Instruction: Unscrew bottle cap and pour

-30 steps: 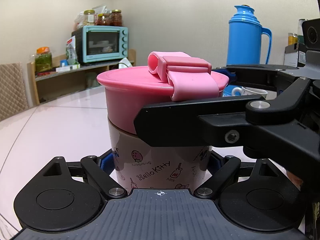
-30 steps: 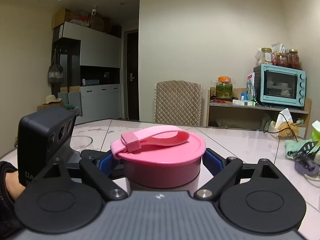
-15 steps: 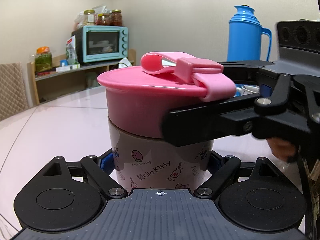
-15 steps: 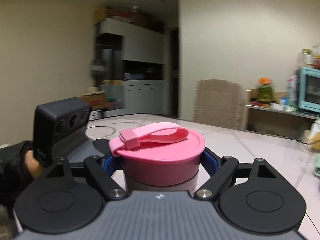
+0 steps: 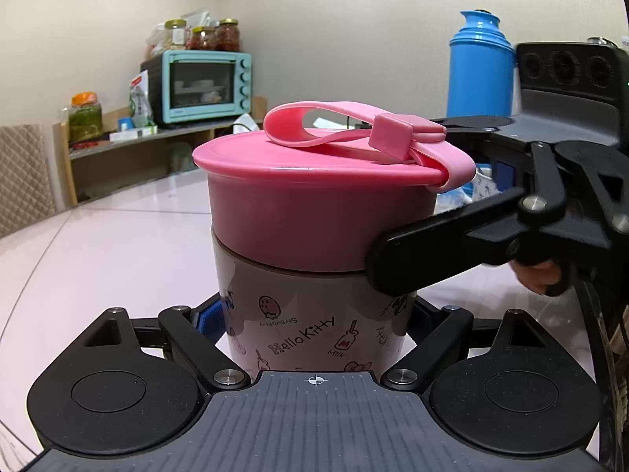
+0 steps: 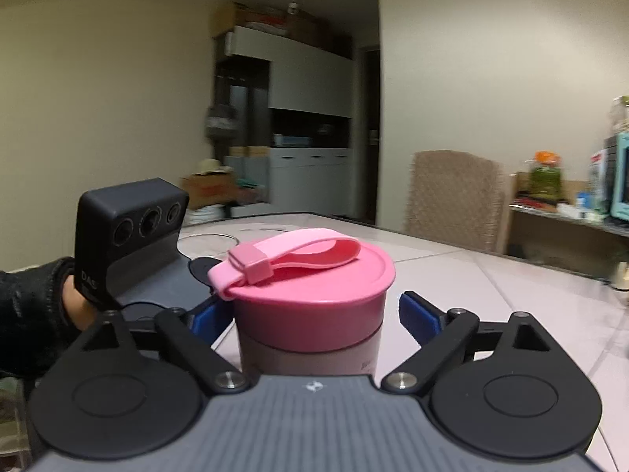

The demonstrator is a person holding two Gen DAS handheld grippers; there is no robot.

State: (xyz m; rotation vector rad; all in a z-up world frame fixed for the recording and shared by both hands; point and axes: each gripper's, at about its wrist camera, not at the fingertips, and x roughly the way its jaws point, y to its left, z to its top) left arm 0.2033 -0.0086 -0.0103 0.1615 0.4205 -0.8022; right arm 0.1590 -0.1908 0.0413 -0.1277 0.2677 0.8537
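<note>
Right claw (image 6: 314,314) has loosened around the pink cap (image 6: 310,295).

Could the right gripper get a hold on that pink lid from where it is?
Probably yes. The right gripper is open with a blue finger on each side of the pink lid, nothing between.

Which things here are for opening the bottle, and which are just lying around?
For the job: Hello Kitty bottle, pink cap, left gripper, right gripper.
Just around: blue thermos, teal toaster oven, jars, chair.
</note>
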